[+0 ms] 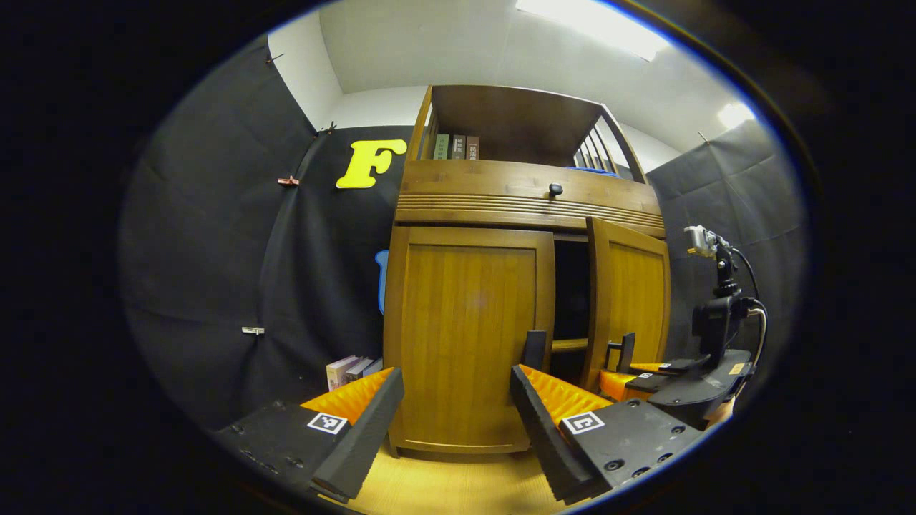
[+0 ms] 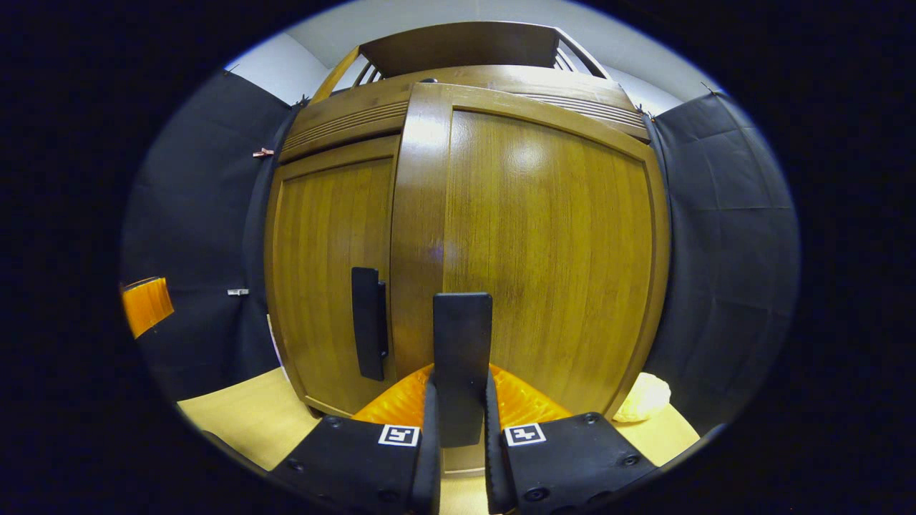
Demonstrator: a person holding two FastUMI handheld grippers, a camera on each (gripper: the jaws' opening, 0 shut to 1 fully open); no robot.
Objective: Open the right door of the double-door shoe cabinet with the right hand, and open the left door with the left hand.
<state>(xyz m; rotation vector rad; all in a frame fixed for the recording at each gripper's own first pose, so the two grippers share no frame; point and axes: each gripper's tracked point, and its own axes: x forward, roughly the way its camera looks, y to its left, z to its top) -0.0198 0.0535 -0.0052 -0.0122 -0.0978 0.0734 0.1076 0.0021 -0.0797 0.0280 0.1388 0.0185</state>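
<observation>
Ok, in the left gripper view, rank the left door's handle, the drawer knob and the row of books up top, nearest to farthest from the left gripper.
1. Left door's handle, low, just above the left gripper's right finger.
2. Drawer knob, higher, above both doors.
3. Row of books, top shelf, left side.

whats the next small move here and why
Probably keep swinging the right door outward with the right gripper, whose fingers are closed on that door's black handle. The door stands only partly open, a dark gap showing beside the left door, which is still shut. The left gripper hangs open in front of it, short of its handle.
</observation>
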